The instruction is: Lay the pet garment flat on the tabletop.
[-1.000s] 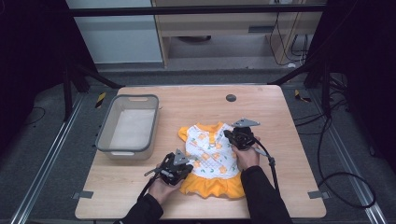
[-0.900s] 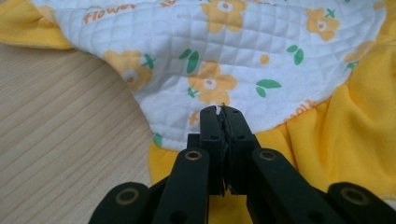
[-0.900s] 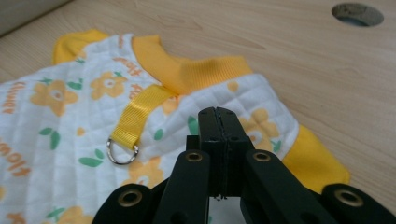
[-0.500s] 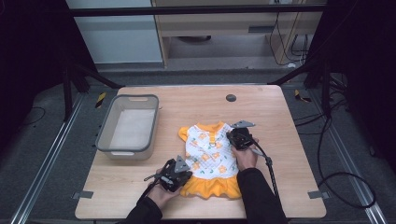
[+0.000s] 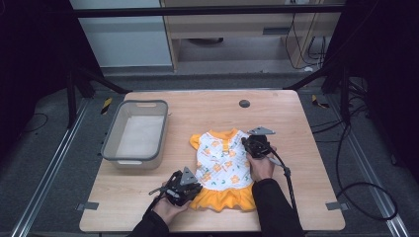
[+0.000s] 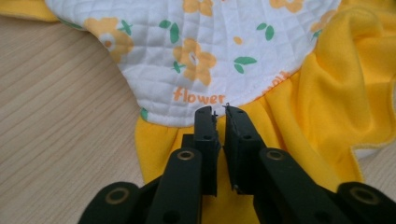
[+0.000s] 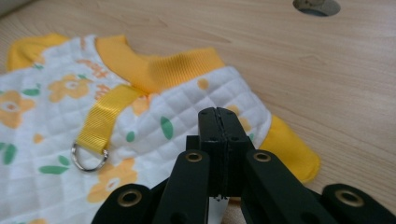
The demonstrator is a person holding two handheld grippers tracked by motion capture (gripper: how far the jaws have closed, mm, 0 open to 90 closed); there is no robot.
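Note:
A small dress point(image 5: 222, 163) lies flat on the wooden table point(image 5: 306, 197), with a white quilted top printed with orange flowers, a yellow collar and a yellow skirt. My left gripper point(image 5: 196, 189) is at the skirt's left edge. In the left gripper view its tips point(image 6: 218, 109) hover over the seam where the white top point(image 6: 205, 56) meets the yellow skirt point(image 6: 336, 79). Its jaws have just been opening to a narrow gap with no cloth between them. My right gripper point(image 5: 249, 142) is at the dress's right shoulder. Its jaws point(image 7: 218, 112) are shut together above the quilted cloth point(image 7: 56, 116).
A grey basket point(image 5: 109, 143) with a white lining stands on the table's left half. A round hole point(image 5: 244, 103) sits in the tabletop beyond the dress. A yellow strap with a metal D-ring point(image 7: 88, 158) lies on the dress's chest. Cables run off the table's right edge.
The left hand has shifted slightly toward the near edge beside the skirt. The right hand and the dress have stayed where they were.

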